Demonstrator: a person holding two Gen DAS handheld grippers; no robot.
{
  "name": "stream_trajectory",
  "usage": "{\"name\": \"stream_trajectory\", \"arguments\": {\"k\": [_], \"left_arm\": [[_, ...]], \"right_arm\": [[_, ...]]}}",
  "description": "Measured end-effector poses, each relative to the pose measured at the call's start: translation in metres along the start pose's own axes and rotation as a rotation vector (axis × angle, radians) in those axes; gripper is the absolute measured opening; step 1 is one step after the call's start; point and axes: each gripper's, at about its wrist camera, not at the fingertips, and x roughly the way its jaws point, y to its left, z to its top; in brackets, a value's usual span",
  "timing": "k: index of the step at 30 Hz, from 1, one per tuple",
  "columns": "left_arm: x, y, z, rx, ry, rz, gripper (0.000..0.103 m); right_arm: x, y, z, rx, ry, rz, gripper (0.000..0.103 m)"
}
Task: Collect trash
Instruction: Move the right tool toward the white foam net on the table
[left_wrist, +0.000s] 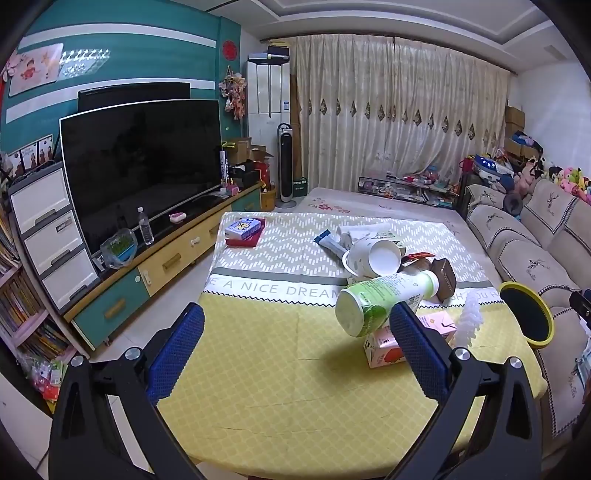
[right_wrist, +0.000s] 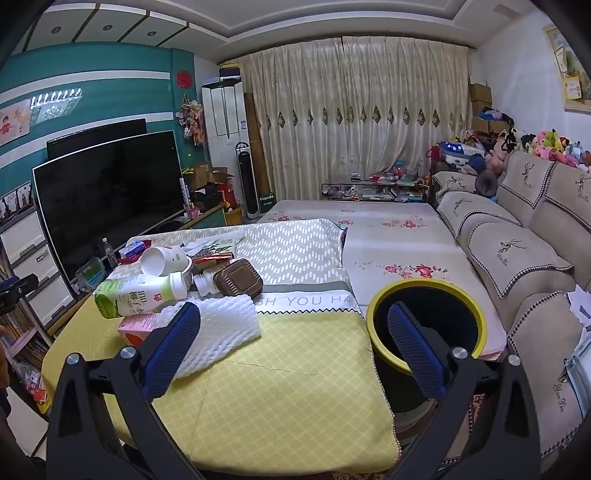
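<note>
A heap of trash lies on the yellow-clothed table (left_wrist: 280, 369): a green-and-white bottle (left_wrist: 380, 301) on its side, a paper cup (left_wrist: 373, 256), a pink carton (left_wrist: 384, 345), white foam netting (left_wrist: 471, 323) and a brown box (left_wrist: 445, 280). My left gripper (left_wrist: 295, 336) hovers open just short of the bottle, nothing between its fingers. In the right wrist view the same bottle (right_wrist: 136, 295), foam netting (right_wrist: 218, 328) and brown box (right_wrist: 240, 282) sit left of centre. My right gripper (right_wrist: 291, 339) is open and empty, its right finger over a yellow-rimmed black bin (right_wrist: 428, 325).
A TV (left_wrist: 144, 162) on a low cabinet (left_wrist: 159, 273) runs along the left. A sofa (right_wrist: 517, 243) lines the right, with a flowered mat (right_wrist: 391, 236) beyond the table. A blue box (left_wrist: 243, 229) lies at the table's far left corner. The bin's rim (left_wrist: 526, 314) shows right of the table.
</note>
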Motion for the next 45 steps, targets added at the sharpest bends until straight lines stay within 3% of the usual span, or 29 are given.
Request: {"name": "stream_trajectory", "arguments": {"k": [45], "left_arm": [[0.017,-0.008,-0.01,0.0,0.053,-0.036,0.099]], "right_arm": [[0.016,0.001,-0.008,0.021,0.036,0.01,0.097]]}}
